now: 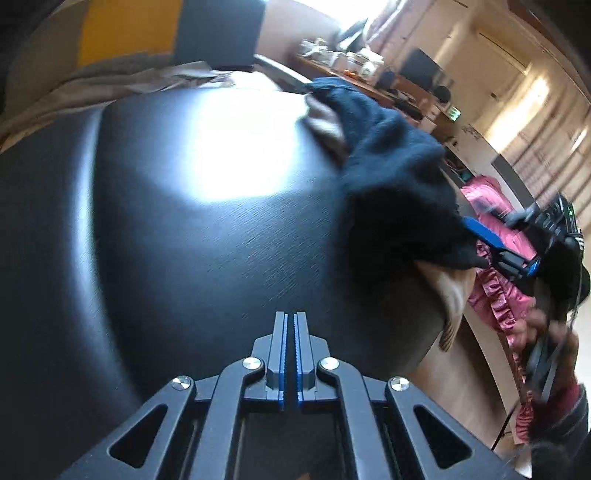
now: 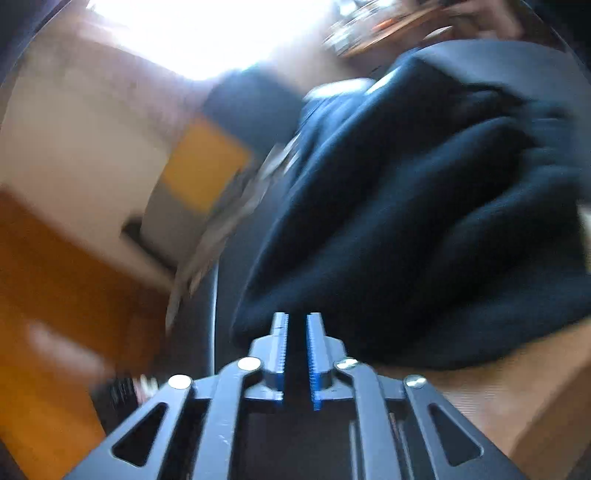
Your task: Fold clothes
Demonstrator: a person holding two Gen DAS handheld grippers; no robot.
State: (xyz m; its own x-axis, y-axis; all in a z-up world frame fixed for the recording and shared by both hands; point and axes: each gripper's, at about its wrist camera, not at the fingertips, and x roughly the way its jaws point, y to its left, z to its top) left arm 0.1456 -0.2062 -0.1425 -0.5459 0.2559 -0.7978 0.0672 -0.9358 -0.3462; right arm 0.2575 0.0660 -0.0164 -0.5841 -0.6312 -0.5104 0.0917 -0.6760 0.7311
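A dark navy garment (image 1: pixel 388 166) lies bunched on the right side of a black table (image 1: pixel 184 258), with part of it hanging over the right edge. My left gripper (image 1: pixel 290 315) hovers over bare tabletop, well left of the garment, shut with nothing between its fingers. My right gripper (image 1: pixel 469 225) meets the garment's right edge. In the blurred right wrist view the garment (image 2: pixel 424 203) fills the space just past my right gripper (image 2: pixel 297 315). Its jaws stand narrowly apart, dark cloth seemingly pinched at the tips.
A tan cloth (image 1: pixel 450 295) hangs at the table's right edge under the garment. A person in pink clothing (image 1: pixel 495 295) stands to the right. Yellow and dark cushions (image 1: pixel 129 29) sit behind the table. A cluttered desk (image 1: pixel 351 59) lines the far wall.
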